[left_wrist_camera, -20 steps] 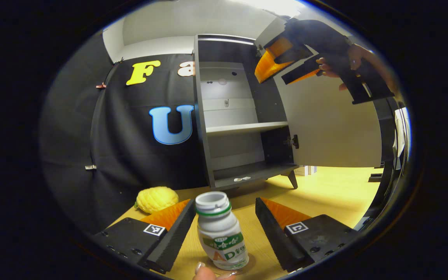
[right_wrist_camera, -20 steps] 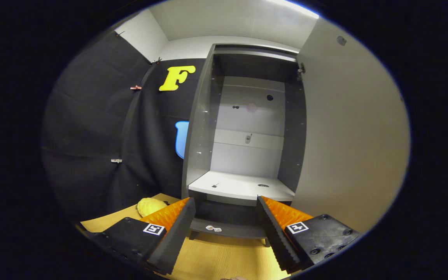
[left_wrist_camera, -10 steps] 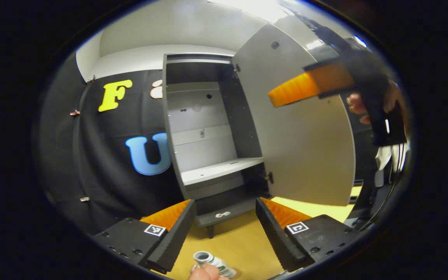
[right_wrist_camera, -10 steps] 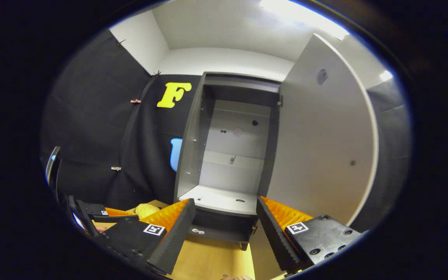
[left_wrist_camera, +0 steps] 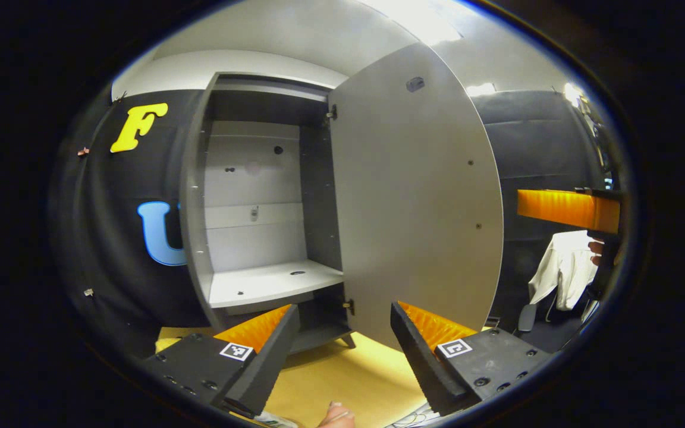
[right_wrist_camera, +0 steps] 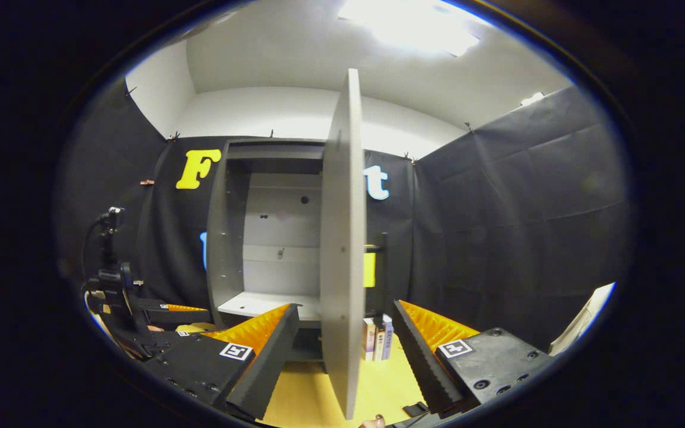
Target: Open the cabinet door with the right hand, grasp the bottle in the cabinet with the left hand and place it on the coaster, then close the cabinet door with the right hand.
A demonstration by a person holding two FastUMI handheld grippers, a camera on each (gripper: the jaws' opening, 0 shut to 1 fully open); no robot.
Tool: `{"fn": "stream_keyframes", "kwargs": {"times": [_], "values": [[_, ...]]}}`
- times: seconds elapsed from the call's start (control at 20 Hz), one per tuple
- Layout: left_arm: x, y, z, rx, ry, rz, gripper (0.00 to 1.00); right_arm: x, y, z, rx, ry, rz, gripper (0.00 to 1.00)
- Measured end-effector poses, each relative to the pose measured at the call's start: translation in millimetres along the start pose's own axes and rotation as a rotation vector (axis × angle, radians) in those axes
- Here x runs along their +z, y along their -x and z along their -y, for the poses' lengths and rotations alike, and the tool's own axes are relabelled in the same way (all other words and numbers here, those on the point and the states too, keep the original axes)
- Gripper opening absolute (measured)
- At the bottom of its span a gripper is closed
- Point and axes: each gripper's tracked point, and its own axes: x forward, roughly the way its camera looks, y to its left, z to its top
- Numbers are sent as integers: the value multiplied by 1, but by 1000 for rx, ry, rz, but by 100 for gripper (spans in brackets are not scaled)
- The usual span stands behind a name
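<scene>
Right gripper view: gripper (right_wrist_camera: 345, 351) spread, empty.

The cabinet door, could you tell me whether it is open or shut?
Open: the cabinet door stands swung out from the cabinet, baring its shelf.

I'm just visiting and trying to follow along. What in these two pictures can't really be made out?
- Bottle: left gripper view, only a sliver at the bottom edge; whether it stands on a coaster cannot be told.
- Cabinet's lower compartment: left gripper view, partly behind the left gripper's fingers.
- Books: right gripper view, partly behind the open door, too small to read.
- Right gripper: left gripper view, cut off by the right edge.
</scene>
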Motion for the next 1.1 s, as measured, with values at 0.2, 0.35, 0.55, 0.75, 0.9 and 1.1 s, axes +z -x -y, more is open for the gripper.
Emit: {"fn": "stream_keyframes", "kwargs": {"times": [0.2, 0.35, 0.55, 0.75, 0.9, 1.1], "values": [[5, -26, 24, 0, 3, -11, 97, -9, -10, 47, -27, 73, -23, 97], [12, -34, 33, 6, 23, 1, 94, 1, -31, 63, 19, 26, -6, 97], [23, -41, 23, 105, 9, 28, 97, -3, -69, 62, 132, -7, 11, 97], [17, -36, 9, 195, 55, 26, 96, -7, -87, 43, 263, -32, 12, 100], [11, -30, -2, 239, 53, 14, 99, -10, -91, 33, 312, -83, -14, 94], [8, -22, -26, 278, 59, 12, 96, -11, -85, -3, 359, -118, -34, 93]]}}
